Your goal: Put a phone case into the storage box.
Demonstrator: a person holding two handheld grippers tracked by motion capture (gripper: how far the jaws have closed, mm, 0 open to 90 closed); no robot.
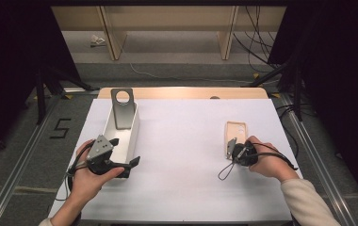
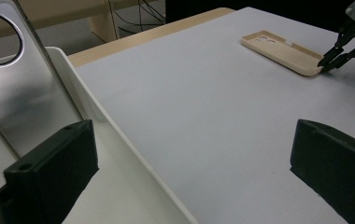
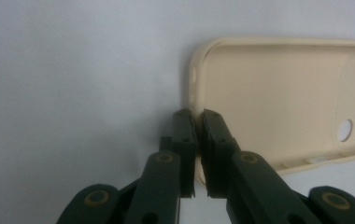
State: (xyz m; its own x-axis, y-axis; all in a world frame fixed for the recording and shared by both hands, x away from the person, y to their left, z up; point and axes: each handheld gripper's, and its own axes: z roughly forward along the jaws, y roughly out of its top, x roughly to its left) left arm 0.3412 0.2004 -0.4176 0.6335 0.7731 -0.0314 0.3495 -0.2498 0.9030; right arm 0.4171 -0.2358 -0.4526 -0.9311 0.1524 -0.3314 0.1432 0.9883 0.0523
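A beige phone case (image 1: 236, 132) (image 3: 283, 93) lies hollow side up on the white table top at the right. My right gripper (image 1: 230, 146) (image 3: 198, 116) is shut on the rim of its near short end, with one jaw inside the case and one outside. In the left gripper view the case (image 2: 283, 51) and the right gripper (image 2: 327, 63) appear far off. My left gripper (image 1: 126, 151) (image 2: 192, 140) stands open and holds nothing. It straddles the right wall of a white tray (image 1: 132, 136) (image 2: 119, 135). A grey metal stand (image 1: 123, 110) (image 2: 21, 93) with a round hole leans in the tray.
A white sheet (image 1: 186, 155) covers the table, and a wooden edge (image 1: 182, 92) runs along the far side. Metal rails (image 1: 309, 141) flank the table left and right. Cables (image 1: 257, 42) and shelving stand on the floor beyond.
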